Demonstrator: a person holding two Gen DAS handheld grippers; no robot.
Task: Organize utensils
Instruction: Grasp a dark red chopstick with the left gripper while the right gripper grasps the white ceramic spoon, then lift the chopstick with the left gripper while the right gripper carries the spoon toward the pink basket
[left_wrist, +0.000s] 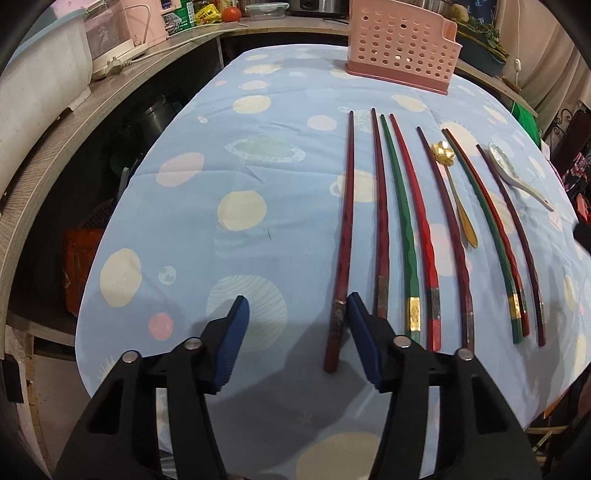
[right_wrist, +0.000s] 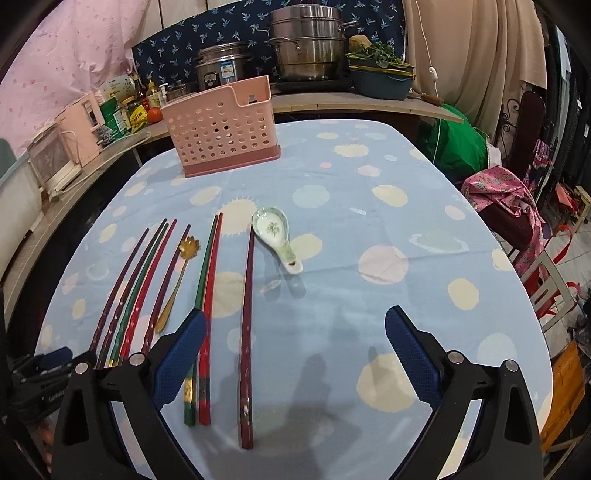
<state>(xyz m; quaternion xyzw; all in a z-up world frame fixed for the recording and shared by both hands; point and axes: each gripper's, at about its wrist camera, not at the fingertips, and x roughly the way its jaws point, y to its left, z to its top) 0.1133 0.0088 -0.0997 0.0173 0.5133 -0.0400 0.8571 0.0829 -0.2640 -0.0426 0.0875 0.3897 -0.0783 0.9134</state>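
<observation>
On rice cooker (right_wrist: 221, 68): unreadable label.

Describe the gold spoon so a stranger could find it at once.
Start at the pink basket at the far end of the blue spotted cloth, then come toward the row of chopsticks. The gold spoon lies among them, pointing the same way. It alone is metal-gold, shorter than the sticks, with a flower-shaped bowl.
</observation>
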